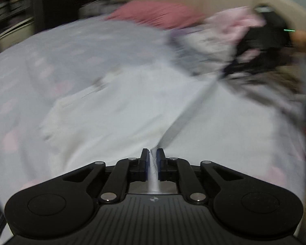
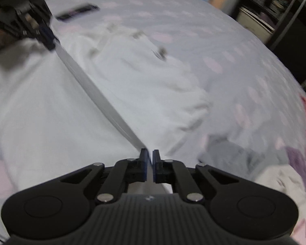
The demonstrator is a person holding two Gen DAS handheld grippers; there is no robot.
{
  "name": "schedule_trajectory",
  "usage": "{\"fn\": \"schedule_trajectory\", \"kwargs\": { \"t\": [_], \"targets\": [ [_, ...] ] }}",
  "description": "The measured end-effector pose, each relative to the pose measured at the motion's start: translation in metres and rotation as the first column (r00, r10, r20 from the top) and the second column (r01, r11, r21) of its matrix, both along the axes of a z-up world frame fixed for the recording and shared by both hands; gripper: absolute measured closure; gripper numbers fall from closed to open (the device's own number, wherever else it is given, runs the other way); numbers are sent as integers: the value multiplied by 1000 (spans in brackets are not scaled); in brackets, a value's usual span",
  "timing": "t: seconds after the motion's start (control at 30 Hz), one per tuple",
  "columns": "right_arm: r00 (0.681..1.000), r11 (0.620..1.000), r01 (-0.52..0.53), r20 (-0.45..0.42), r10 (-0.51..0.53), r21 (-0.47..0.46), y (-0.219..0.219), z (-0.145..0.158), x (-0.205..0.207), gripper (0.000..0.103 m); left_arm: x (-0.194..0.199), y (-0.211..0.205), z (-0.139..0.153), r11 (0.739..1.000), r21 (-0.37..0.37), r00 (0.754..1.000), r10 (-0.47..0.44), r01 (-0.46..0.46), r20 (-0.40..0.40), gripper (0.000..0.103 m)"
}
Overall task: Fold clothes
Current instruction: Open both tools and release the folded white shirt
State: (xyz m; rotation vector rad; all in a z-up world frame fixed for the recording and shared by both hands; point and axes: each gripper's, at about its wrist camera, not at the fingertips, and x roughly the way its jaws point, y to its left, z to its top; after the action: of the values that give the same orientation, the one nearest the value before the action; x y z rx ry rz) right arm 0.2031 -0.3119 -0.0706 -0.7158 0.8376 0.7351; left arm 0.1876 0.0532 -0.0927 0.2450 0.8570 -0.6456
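A white garment lies spread on the bed, with its near edge lifted and stretched taut between both grippers. My left gripper is shut on one end of that edge. My right gripper is shut on the other end. In the left wrist view the right gripper shows blurred at the far right, and in the right wrist view the left gripper shows at the top left. The garment hangs down from the taut edge onto the bed. Both views are motion-blurred.
The bed has a pale sheet with pink spots. A pile of pink and patterned clothes and a red pillow lie at the head. A dark flat object lies on the sheet. Shelves stand beside the bed.
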Motion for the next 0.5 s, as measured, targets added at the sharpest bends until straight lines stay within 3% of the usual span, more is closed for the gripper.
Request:
{"fn": "schedule_trajectory", "kwargs": {
  "t": [0.1,0.13,0.27,0.33,0.4,0.47,0.5],
  "targets": [
    [1000,999,21,-19,-22,-43,-1,-14,2,101,3,-11,-15,995,65,997,72,-73,14,95],
    [999,999,33,-9,-34,-40,-2,-15,1,101,1,-14,-14,994,69,996,77,-81,52,95],
    [997,997,73,23,-73,-6,-6,-9,-5,90,1,-1,16,983,-64,970,181,-173,160,88],
    [996,995,91,15,-92,36,-11,1,-11,53,2,13,36,968,-90,956,245,-233,159,81],
    [993,989,117,-22,-116,88,-19,11,-19,46,2,27,52,957,-76,948,288,-280,132,78],
    [985,976,163,-79,-152,146,-30,16,-29,42,-16,41,56,950,-19,945,313,-312,99,74],
    [979,967,187,-109,-170,174,-35,19,-34,35,-28,47,56,943,7,940,332,-333,83,72]
  ]
}}
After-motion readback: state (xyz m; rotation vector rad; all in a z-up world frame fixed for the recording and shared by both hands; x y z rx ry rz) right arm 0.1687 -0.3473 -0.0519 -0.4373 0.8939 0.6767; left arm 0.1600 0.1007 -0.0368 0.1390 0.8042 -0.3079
